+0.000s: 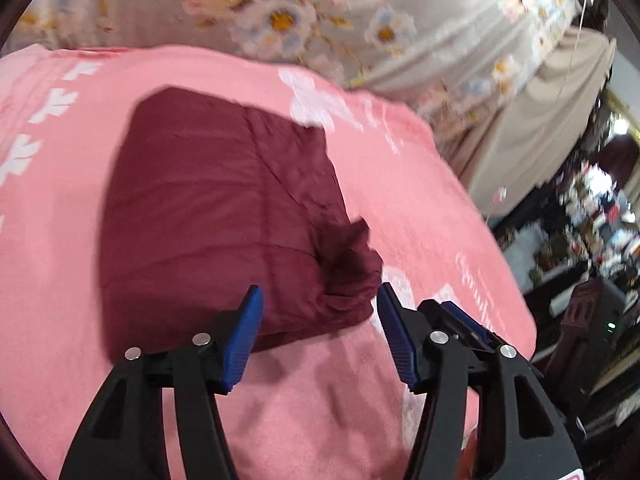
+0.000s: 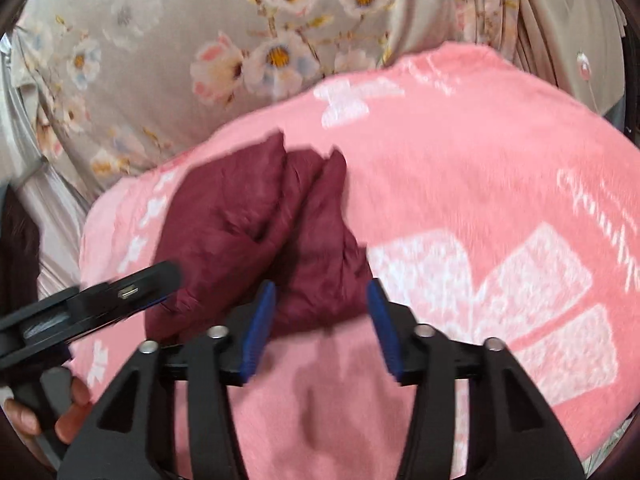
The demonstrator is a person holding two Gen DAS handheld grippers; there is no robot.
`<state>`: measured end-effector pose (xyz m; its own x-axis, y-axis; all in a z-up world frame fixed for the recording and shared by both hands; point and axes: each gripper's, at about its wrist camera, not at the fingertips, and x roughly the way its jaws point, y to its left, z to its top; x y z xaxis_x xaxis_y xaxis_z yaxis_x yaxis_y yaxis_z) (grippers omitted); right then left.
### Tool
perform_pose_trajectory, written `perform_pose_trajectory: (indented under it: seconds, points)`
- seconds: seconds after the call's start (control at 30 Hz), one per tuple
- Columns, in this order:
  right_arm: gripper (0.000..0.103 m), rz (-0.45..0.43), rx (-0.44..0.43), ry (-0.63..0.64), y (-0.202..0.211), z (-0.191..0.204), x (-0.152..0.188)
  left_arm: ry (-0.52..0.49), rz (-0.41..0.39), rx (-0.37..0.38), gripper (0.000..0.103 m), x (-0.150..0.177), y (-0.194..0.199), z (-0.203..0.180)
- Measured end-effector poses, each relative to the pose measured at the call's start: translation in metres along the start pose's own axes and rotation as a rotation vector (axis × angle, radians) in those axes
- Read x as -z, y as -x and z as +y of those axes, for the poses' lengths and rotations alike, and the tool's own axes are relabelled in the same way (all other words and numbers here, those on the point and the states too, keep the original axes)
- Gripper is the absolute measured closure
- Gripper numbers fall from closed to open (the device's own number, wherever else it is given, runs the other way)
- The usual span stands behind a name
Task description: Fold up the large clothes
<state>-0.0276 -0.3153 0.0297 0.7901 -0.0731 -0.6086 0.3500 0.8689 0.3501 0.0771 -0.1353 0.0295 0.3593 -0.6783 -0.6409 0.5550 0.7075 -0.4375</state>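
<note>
A dark maroon garment (image 1: 224,216) lies folded into a thick rectangle on a pink blanket (image 1: 420,184). A bunched corner of it sticks out at the near right. My left gripper (image 1: 320,292) is open just over the garment's near edge, and that corner sits between its blue pads without being pressed. In the right wrist view the same maroon garment (image 2: 264,232) shows layered folds. My right gripper (image 2: 321,286) is open at its near right end, pads clear of the cloth. The left tool's black body (image 2: 100,300) and the hand (image 2: 68,404) holding it appear at the left.
The pink blanket (image 2: 480,168) with white patterns covers a raised soft surface. Grey floral fabric (image 2: 200,40) lies behind it. A beige cloth (image 1: 540,132) hangs at the right, with dark cluttered shelves (image 1: 592,216) beyond the blanket's right edge.
</note>
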Motion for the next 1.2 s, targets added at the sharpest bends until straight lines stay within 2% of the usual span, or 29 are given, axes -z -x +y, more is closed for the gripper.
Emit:
perform_pose_trajectory:
  seconds: [0.07, 0.1, 0.2, 0.27, 0.33, 0.43, 0.47, 0.5, 0.53, 0.57, 0.63, 0.7, 0.77, 0.93, 1.2]
  points:
    - [0.042, -0.016, -0.040, 0.003, 0.000, 0.003, -0.010, 0.055, -0.047, 0.014, 0.041, -0.005, 0.018, 0.014]
    - [0.040, -0.016, -0.059, 0.004, -0.002, 0.006, -0.014, 0.075, -0.065, -0.017, 0.041, -0.008, 0.024, 0.022]
    - [0.041, -0.010, -0.077, 0.030, -0.012, 0.022, -0.018, 0.074, -0.064, -0.180, 0.041, -0.012, 0.019, 0.040]
    - [0.040, -0.012, -0.070, 0.060, -0.018, 0.032, -0.021, 0.110, -0.043, -0.248, 0.041, -0.011, 0.010, 0.056]
    - [0.040, 0.002, -0.061, 0.078, -0.029, 0.039, -0.025, 0.158, -0.028, -0.251, 0.041, -0.010, 0.003, 0.069]
    - [0.041, 0.056, -0.053, 0.086, -0.050, 0.045, -0.027, 0.174, -0.024, -0.270, 0.041, -0.011, -0.002, 0.075]
    - [0.043, 0.076, -0.057, 0.087, -0.056, 0.046, -0.025, 0.170, -0.028, -0.282, 0.041, -0.014, -0.001, 0.076]
    - [0.055, 0.096, -0.065, 0.091, -0.061, 0.047, -0.024, 0.160, -0.034, -0.296, 0.041, -0.015, -0.001, 0.074]
    - [0.078, 0.119, -0.076, 0.099, -0.066, 0.047, -0.022, 0.152, -0.039, -0.306, 0.041, -0.016, 0.000, 0.074]
    - [0.088, 0.126, -0.079, 0.101, -0.066, 0.047, -0.021, 0.141, -0.041, -0.308, 0.041, -0.018, -0.001, 0.071]
    - [0.096, 0.101, -0.085, 0.081, -0.058, 0.038, -0.024, 0.128, -0.043, -0.304, 0.041, -0.020, -0.002, 0.067]
    - [0.098, 0.064, -0.091, 0.027, -0.045, 0.021, -0.028, 0.117, -0.044, -0.297, 0.041, -0.022, -0.003, 0.064]
    - [0.098, 0.051, -0.059, -0.001, -0.039, 0.008, -0.026, 0.101, -0.040, -0.292, 0.041, -0.025, -0.008, 0.061]
    - [0.098, 0.122, 0.032, -0.019, -0.058, -0.018, -0.003, 0.033, 0.007, -0.330, 0.041, -0.021, -0.036, 0.045]
    - [0.098, 0.177, 0.091, 0.034, -0.083, -0.016, 0.016, -0.040, 0.053, -0.418, 0.039, -0.010, -0.064, 0.042]
